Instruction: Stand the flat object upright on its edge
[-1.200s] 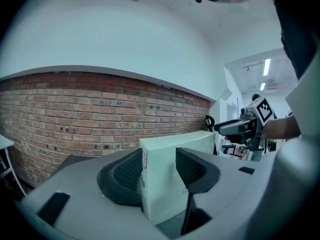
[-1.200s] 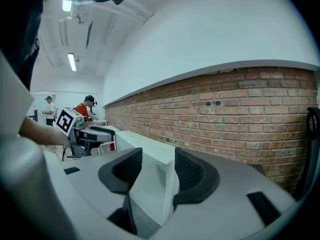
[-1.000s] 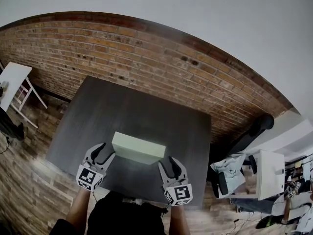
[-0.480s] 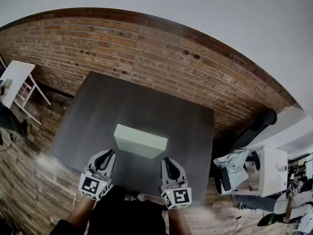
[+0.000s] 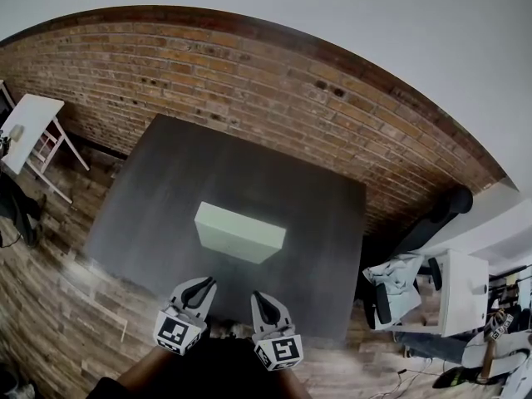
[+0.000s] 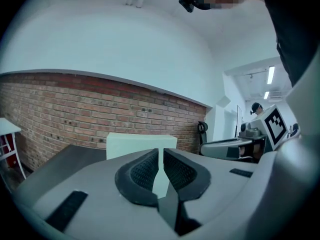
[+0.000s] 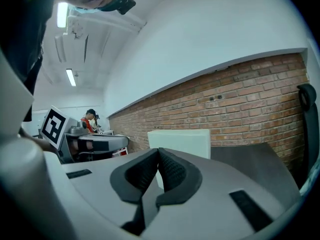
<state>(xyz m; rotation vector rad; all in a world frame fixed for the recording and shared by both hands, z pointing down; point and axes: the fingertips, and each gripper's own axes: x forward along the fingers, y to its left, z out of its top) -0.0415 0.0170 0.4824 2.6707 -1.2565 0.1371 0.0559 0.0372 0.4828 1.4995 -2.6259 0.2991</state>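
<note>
- Pale green block sits near the middle of the dark grey table in the head view, with a brick wall behind it.
- Only the head view shows both tools together. The left gripper and right gripper are at the table's near edge, close side by side and well apart from the block.
- In the left gripper view, the left gripper has its jaws down to a thin slit and holds nothing. The block shows beyond the tips as an upright pale face.
- This view also catches the other tool's marker cube and a person far back.
- In the right gripper view, the right gripper has its pads meeting at the tips and is empty. The block is ahead against the brick, with a dark chair at the right.
- A second ago both grippers flanked the block with jaws spread wide. Both have just been closing with nothing between them. They now sit back from the block and nearer each other, and the block looks unmoved.
</note>
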